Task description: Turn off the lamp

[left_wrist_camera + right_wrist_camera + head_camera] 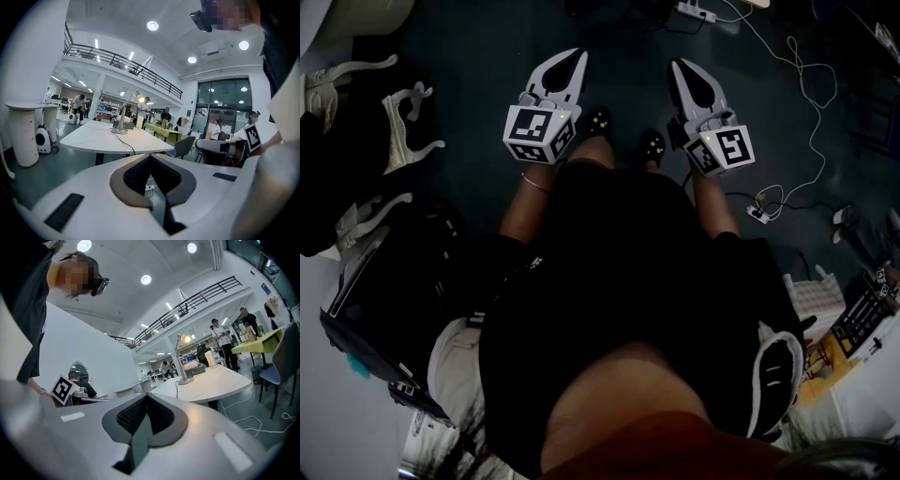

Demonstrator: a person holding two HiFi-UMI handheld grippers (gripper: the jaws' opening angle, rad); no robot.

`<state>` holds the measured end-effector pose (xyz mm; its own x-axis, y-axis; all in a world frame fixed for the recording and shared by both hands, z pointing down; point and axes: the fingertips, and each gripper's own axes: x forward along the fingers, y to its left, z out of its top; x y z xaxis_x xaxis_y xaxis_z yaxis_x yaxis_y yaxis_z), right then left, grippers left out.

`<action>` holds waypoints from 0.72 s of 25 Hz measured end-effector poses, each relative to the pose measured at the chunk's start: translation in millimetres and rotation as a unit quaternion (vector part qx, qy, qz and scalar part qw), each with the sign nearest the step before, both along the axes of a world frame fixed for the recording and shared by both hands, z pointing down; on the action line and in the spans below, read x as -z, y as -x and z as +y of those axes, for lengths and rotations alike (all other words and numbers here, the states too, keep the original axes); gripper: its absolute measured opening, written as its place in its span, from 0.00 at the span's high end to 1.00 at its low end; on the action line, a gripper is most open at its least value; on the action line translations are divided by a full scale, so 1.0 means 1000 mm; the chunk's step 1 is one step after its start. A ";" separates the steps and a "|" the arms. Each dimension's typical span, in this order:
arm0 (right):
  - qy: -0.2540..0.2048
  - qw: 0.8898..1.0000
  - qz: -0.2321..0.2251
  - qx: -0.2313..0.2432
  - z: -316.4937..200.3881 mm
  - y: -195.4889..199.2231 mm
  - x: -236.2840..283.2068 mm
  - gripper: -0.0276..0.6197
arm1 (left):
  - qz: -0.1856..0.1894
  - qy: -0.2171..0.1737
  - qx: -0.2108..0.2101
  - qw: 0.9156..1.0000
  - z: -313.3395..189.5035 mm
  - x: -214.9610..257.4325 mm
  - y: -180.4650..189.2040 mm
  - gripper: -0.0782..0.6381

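The desk lamp (pixel 124 114) stands lit on a white table (pixel 98 139) some way ahead in the left gripper view; its bright head (pixel 140 99) hangs over the far side. The right gripper view shows the same lamp (pixel 181 363) with its round base (pixel 186 380) on the table (pixel 215 383), also at a distance. My left gripper (pixel 572 56) and right gripper (pixel 682 67) are held side by side in front of my body, above my feet. Both are shut and hold nothing. The closed jaws fill the lower part of each gripper view (pixel 150 157) (pixel 146 396).
A cord (pixel 123 140) runs from the lamp across the table. A white pedestal (pixel 23 136), a grey chair (pixel 185 145) and a green table (pixel 161 130) stand around it, with several people beyond. Cables (pixel 811 103) and a plug (pixel 757 214) lie on the dark floor.
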<state>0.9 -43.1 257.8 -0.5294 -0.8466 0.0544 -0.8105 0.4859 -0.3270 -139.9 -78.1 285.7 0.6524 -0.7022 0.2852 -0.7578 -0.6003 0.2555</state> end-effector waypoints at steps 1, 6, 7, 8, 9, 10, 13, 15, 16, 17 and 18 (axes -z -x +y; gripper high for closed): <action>-0.001 1.000 0.001 -0.005 -0.003 0.001 0.001 0.96 | 0.000 -0.001 -0.003 1.000 -0.003 0.000 0.002 0.89; -0.004 0.999 -0.006 -0.031 -0.013 0.002 0.001 0.96 | 0.000 -0.005 -0.020 1.000 -0.019 -0.001 0.008 0.89; -0.005 0.999 -0.012 -0.036 -0.014 0.002 0.003 0.96 | 0.001 -0.006 -0.021 1.000 -0.022 -0.001 0.009 0.89; -0.004 0.999 -0.016 -0.042 -0.015 0.002 0.002 0.96 | 0.003 -0.006 -0.021 1.000 -0.025 -0.002 0.010 0.89; -0.002 0.999 -0.016 -0.045 -0.016 0.000 0.001 0.96 | 0.003 -0.006 -0.020 1.000 -0.027 -0.003 0.011 0.89; 0.000 0.999 -0.014 -0.047 -0.016 -0.001 0.000 0.96 | 0.004 -0.004 -0.018 1.000 -0.029 -0.004 0.011 0.89; 0.004 0.999 -0.006 -0.044 -0.016 -0.011 0.002 0.96 | 0.004 0.002 -0.014 1.000 -0.031 -0.004 0.005 0.89; 0.006 0.999 0.002 -0.043 -0.018 -0.020 0.002 0.96 | 0.005 0.003 -0.011 1.000 -0.032 -0.002 -0.001 0.89; 0.007 0.999 0.005 -0.042 -0.019 -0.023 0.002 0.96 | 0.006 0.003 -0.008 1.000 -0.033 -0.001 -0.003 0.89; 0.009 0.999 0.006 -0.039 -0.020 -0.026 0.003 0.96 | 0.007 0.003 -0.005 1.000 -0.032 0.001 -0.005 0.89; 0.009 0.999 0.006 -0.035 -0.021 -0.028 0.003 0.96 | 0.008 0.003 -0.002 1.000 -0.032 0.002 -0.008 0.89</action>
<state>28.9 -64.5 254.3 -0.4674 -0.8808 0.0762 -0.8468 0.4213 -0.3246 -132.3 -109.9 284.0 0.6597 -0.6981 0.2784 -0.7512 -0.6018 0.2711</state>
